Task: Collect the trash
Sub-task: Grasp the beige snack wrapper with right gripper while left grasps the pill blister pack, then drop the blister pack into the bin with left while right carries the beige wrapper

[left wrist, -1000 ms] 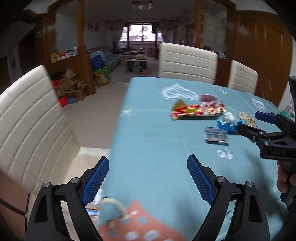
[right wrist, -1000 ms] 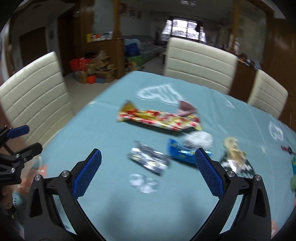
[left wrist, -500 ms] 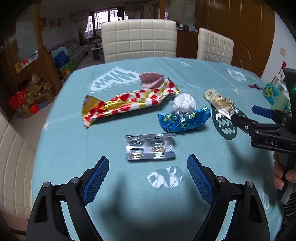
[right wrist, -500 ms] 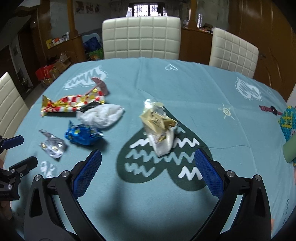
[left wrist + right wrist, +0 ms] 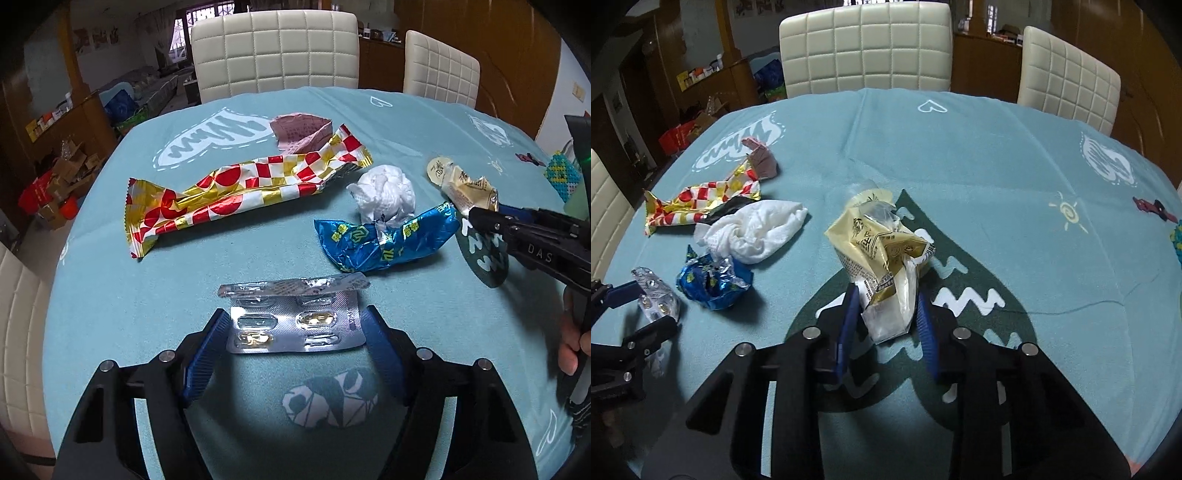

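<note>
**Inspector:** Dining room, wood panelling; a table under a teal cloth (image 5: 155, 280) with white and dark prints, two cream quilted chairs (image 5: 275, 51) behind it.

**Clerk:** Count of trash, left to right?

**Inspector:** Six pieces. One red-and-gold checked wrapper (image 5: 236, 192), long and crumpled; one pink folded paper (image 5: 299, 131) touching its far end; one silver blister pack (image 5: 295, 325), some pockets amber; one white tissue ball (image 5: 386, 194); one blue foil wrapper (image 5: 384, 243) just beside it; one beige snack packet (image 5: 882, 247).

**Clerk:** The claws?

**Inspector:** Left gripper (image 5: 295, 339): jaws closing, the blister pack between them, pads at its edges (contact not certain). Right gripper (image 5: 886, 314): jaws closing, clenched on the beige packet's near clear end.

**Clerk:** Anything unclear?

**Inspector:** Print on the packets is unreadable. A hand (image 5: 570, 343) is cut off at the frame edge.
</note>
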### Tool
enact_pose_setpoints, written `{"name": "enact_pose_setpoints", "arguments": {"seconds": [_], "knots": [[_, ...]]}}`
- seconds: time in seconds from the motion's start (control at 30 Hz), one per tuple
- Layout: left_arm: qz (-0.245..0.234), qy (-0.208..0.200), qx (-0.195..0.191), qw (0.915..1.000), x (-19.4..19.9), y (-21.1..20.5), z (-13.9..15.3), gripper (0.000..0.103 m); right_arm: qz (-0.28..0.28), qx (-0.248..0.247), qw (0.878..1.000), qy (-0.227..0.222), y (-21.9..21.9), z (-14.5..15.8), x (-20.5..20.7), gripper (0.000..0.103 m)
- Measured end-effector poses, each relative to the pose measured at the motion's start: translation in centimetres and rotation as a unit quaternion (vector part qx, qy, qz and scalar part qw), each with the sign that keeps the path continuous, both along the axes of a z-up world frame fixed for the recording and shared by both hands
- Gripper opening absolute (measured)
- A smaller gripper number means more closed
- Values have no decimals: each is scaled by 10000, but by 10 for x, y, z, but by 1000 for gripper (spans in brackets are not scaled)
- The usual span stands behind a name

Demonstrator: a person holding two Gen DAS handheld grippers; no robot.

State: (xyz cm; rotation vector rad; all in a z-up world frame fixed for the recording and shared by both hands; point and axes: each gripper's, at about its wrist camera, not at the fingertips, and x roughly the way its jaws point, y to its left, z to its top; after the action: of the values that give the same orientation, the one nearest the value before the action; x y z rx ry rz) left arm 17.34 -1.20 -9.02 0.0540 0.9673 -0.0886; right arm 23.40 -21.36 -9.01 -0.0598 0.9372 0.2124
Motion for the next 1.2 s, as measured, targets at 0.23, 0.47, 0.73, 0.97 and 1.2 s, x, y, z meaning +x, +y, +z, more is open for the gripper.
{"name": "enact_pose_setpoints", "arguments": {"seconds": [0.23, 0.47, 0.73, 0.97, 1.2], "knots": [[-61, -384, 20, 9992, -21, 3, 22, 71, 152, -31, 9997, -202, 15, 17, -31, 26], [4, -629, 60, 9980, -51, 18, 45, 71, 413, -47, 9977, -535, 29, 49, -73, 26], [332, -893, 110, 9954, -87, 56, 64, 71, 856, -59, 9938, -706, 66, 74, -108, 26], [724, -1066, 210, 9914, -120, 100, 71, 71, 1409, -151, 9865, -823, 120, 85, -132, 26], [1129, -1149, 317, 9864, -148, 146, 71, 71, 2009, -216, 9760, -816, 185, 85, -149, 26]]}}
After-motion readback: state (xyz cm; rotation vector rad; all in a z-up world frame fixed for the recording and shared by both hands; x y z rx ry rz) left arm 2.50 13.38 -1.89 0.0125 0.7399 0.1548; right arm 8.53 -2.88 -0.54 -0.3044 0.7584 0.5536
